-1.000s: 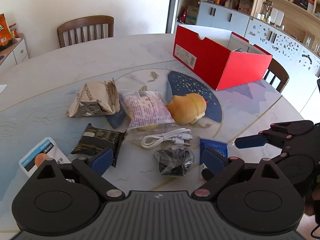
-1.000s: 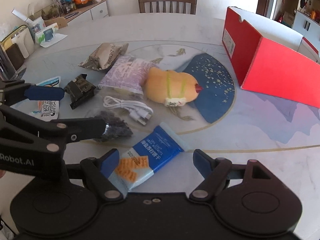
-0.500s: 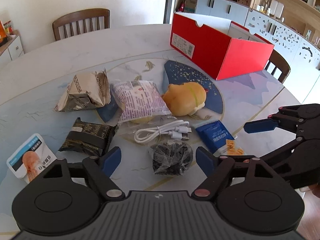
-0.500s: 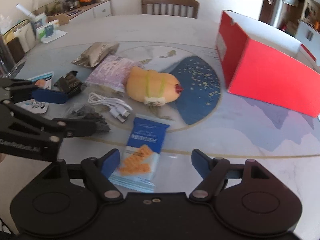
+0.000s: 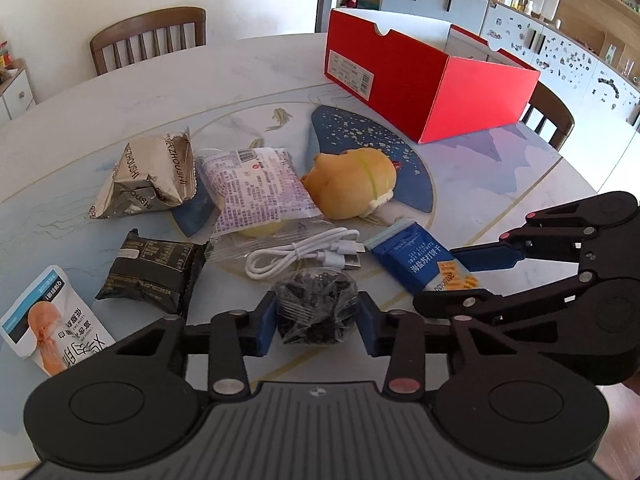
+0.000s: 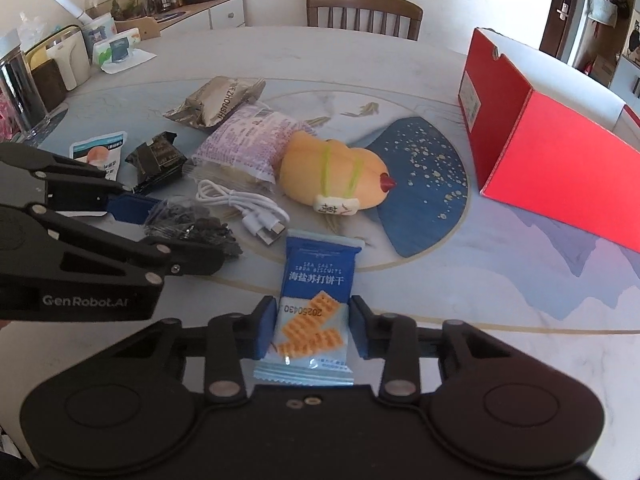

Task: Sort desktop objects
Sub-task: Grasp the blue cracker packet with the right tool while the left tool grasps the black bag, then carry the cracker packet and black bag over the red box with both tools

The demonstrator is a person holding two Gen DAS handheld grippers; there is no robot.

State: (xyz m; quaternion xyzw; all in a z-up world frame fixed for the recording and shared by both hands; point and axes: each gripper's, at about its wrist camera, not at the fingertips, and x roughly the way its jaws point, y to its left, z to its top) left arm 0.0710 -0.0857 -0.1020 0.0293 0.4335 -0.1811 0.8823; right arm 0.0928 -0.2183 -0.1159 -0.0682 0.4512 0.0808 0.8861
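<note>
Left gripper (image 5: 316, 322) low over the table (image 5: 500, 184), jaws just closed inward, blue pads now pressed on both sides of a clear bag of dark pieces (image 5: 316, 308), bag resting on the tabletop near the front edge
Right gripper (image 6: 312, 330) just beside it, jaws also just closed inward, pads pinching the lower part of a blue biscuit packet (image 6: 316, 296), packet lying flat, pointing away toward the middle of the table
Behind both: white cable (image 5: 304, 254) coiled, touching the bag's far side; yellow plush toy (image 5: 352, 188) on the dark blue patch; pale purple snack bag (image 5: 256, 192) just beside the toy; crumpled grey-gold wrapper (image 5: 148, 178); black packet (image 5: 152, 270); white pouch (image 5: 52, 316) near the left edge
Red shoebox (image 5: 424, 76) open, at the far right of the table, well apart from both held things
</note>
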